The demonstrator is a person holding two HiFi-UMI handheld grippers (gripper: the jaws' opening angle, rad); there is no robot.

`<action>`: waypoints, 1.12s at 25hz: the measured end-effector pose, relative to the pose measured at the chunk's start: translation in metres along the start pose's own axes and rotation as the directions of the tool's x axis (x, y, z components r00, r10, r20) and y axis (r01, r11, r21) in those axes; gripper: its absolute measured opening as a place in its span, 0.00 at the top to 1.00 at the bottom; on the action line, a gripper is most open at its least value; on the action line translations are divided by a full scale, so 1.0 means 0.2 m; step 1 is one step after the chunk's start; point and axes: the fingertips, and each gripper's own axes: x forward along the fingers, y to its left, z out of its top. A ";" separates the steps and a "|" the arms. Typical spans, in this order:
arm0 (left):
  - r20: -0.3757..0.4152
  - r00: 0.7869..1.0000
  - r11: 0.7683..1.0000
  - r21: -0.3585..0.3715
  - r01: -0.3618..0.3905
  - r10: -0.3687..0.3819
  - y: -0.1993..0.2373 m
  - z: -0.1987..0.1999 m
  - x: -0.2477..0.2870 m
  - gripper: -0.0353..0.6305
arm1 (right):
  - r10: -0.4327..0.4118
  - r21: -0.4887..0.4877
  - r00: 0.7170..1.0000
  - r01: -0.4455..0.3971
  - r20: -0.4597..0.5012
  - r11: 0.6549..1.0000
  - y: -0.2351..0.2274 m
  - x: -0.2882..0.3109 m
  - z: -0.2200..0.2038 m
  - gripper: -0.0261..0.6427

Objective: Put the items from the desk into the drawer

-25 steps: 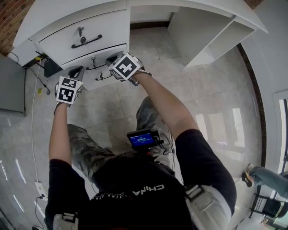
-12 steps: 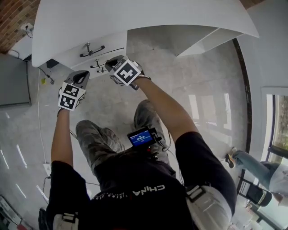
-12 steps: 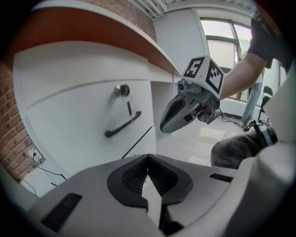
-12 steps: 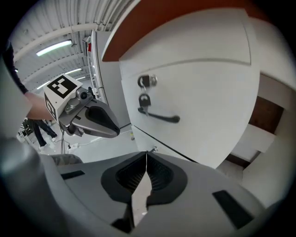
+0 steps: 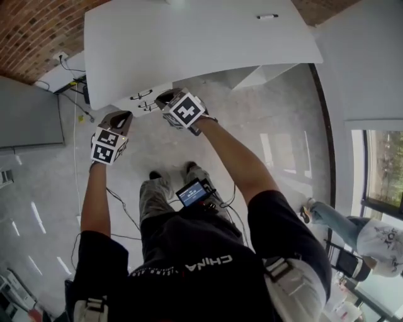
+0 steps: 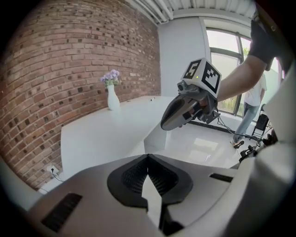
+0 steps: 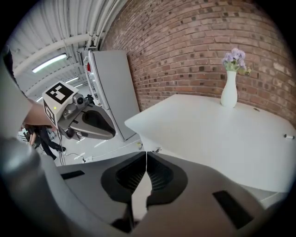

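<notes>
Both grippers hang in front of the white desk (image 5: 189,38), just off its near edge, each with nothing in it. My left gripper (image 5: 121,116) has its jaws shut tip to tip (image 6: 148,155). My right gripper (image 5: 165,96) is shut too (image 7: 146,152) and sits just in front of the drawer handles (image 5: 143,95), which peek out under the desk edge. A small pen-like item (image 5: 267,16) lies at the desk's far right. A white vase with purple flowers (image 7: 230,90) stands at the back by the brick wall. Each gripper view shows the other gripper, the right gripper (image 6: 185,109) and the left gripper (image 7: 88,122).
A grey cabinet (image 5: 28,116) stands left of the desk, with cables (image 5: 75,94) and a wall socket beside it. A brick wall (image 6: 55,69) runs behind the desk. Another person (image 5: 352,226) stands at the right by the window. The floor is glossy tile.
The view has risen. The desk top now fills the top of the picture and covers most of the drawer fronts. Both grippers have lifted from drawer level to the desk edge, still shut.
</notes>
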 end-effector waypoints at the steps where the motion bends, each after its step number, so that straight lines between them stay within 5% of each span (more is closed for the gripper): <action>1: 0.005 1.000 1.000 -0.003 -0.007 0.007 -0.01 0.09 -0.08 0.93 | -0.003 0.004 1.000 0.003 0.002 1.000 0.02 -0.10 0.05 0.94; 10: 0.113 0.989 0.994 -0.065 -0.088 0.095 -0.12 0.57 -0.47 0.93 | -0.048 -0.001 0.993 0.048 0.109 0.999 0.13 -0.69 0.33 0.94; 18: 0.118 0.982 0.985 -0.103 -0.136 0.148 -0.33 0.63 -0.51 0.93 | 0.003 0.004 0.989 -0.004 0.151 1.000 0.16 -0.86 0.26 0.94; 28: 0.100 0.976 0.978 -0.107 -0.181 0.192 -0.68 0.55 -0.58 0.93 | 0.039 -0.037 0.992 -0.034 0.120 0.999 0.28 -1.02 -0.06 0.94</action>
